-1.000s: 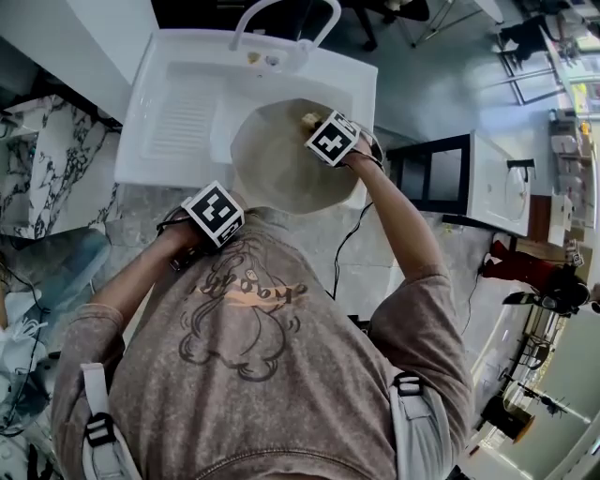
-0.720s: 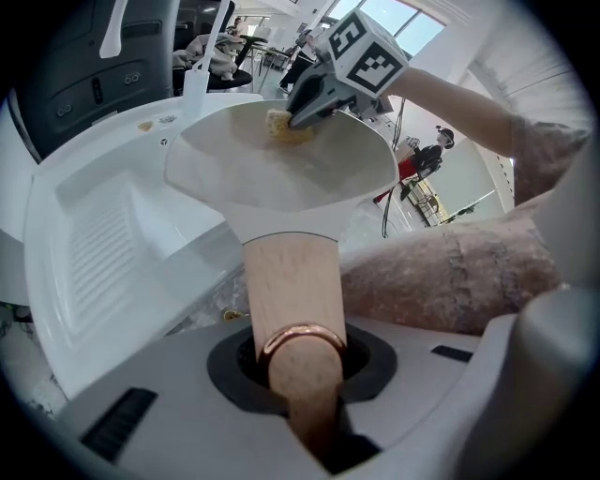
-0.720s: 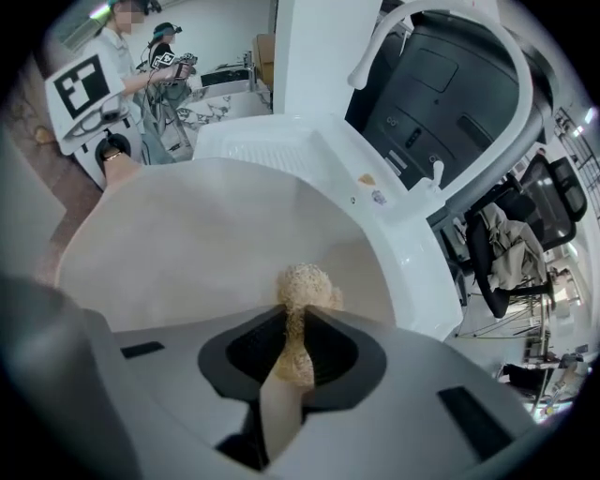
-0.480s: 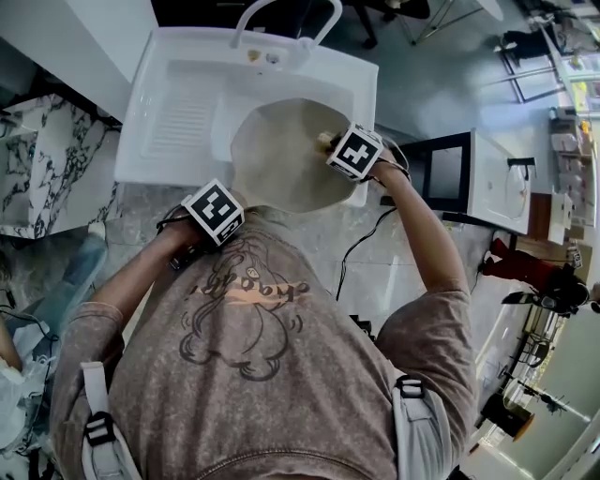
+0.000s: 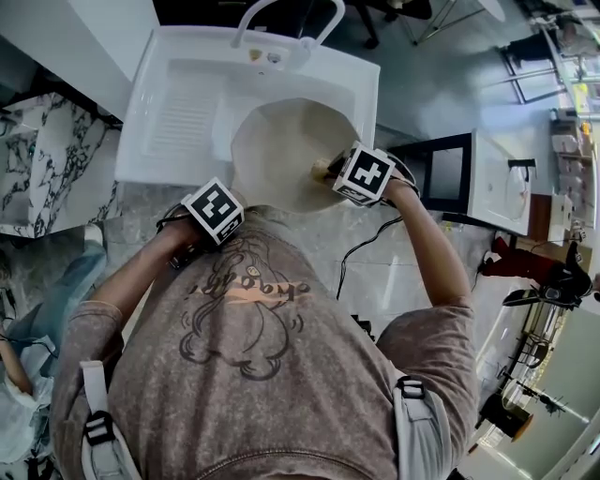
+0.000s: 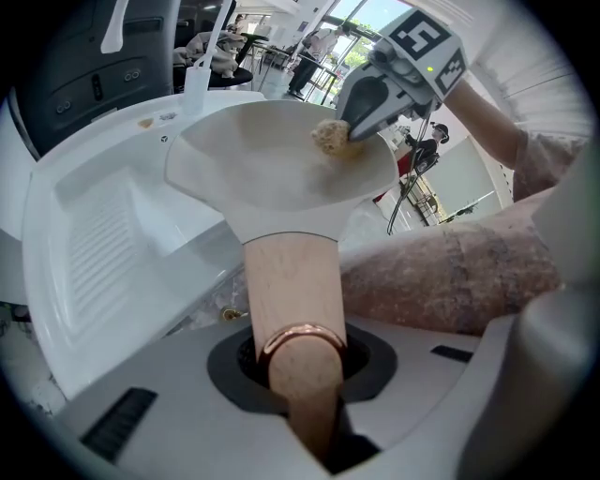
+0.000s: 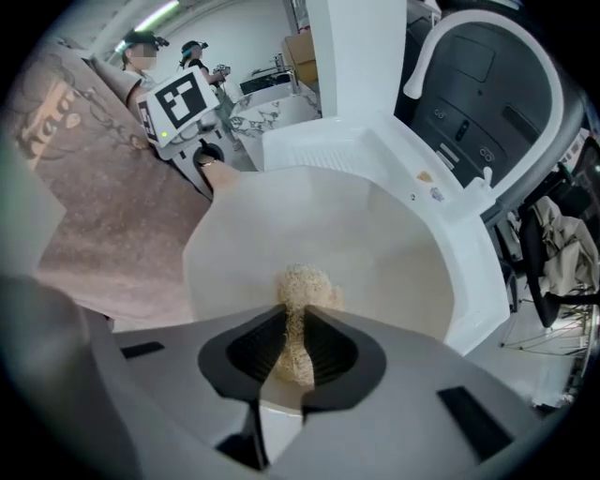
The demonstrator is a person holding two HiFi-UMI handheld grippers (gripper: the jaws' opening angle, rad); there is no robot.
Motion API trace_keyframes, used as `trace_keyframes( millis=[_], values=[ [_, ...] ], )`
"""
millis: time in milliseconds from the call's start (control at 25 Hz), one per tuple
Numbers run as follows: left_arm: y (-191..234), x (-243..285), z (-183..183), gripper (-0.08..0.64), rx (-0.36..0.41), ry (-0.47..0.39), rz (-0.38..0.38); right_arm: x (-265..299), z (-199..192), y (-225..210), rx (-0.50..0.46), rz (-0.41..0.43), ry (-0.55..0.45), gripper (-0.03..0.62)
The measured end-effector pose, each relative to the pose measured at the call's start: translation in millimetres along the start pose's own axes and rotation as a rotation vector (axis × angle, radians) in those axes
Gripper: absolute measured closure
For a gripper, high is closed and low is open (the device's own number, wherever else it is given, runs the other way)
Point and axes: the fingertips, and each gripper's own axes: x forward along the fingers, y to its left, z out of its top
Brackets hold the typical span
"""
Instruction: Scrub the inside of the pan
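A cream-coloured pan is held over the white sink. Its wooden handle runs into my left gripper, which is shut on it. My right gripper is shut on a beige scrubbing pad, and the pad presses on the pan's inner surface near the right rim. In the head view the right gripper sits at the pan's right edge and the left gripper at the pan's near side. The left gripper view shows the pad against the pan's far side.
A curved white tap rises at the sink's back, with a ribbed drainboard to the left. A marble counter lies to the left. A black and white cabinet stands to the right. A cable hangs from the right gripper.
My right gripper with the pad has slid from the pan's far right side down along the right rim toward me. The left gripper and pan have stayed put.
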Motion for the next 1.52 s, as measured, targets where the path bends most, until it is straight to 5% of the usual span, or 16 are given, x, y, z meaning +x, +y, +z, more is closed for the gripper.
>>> trace_keyframes(
  millis=[440, 640, 1120, 1360, 1520],
  values=[
    [1, 1, 4, 0.483, 0.003, 0.018, -0.003, 21, 57, 69, -0.087, 0.194, -0.117, 0.518],
    [5, -1, 8, 0.483, -0.036, 0.0, -0.025, 21, 84, 61, -0.076, 0.152, -0.197, 0.518],
    [47, -10, 0, 0.482, -0.081, -0.03, 0.06, -18, 130, 0, 0.161, 0.013, -0.524, 0.517],
    [69, -20, -10, 0.482, -0.194, -0.084, 0.064, -45, 104, -27, 0.324, -0.119, -0.671, 0.517],
    [85, -30, -15, 0.482, -0.234, -0.108, 0.108, -72, 82, -40, 0.518, -0.16, -0.89, 0.518]
  ],
)
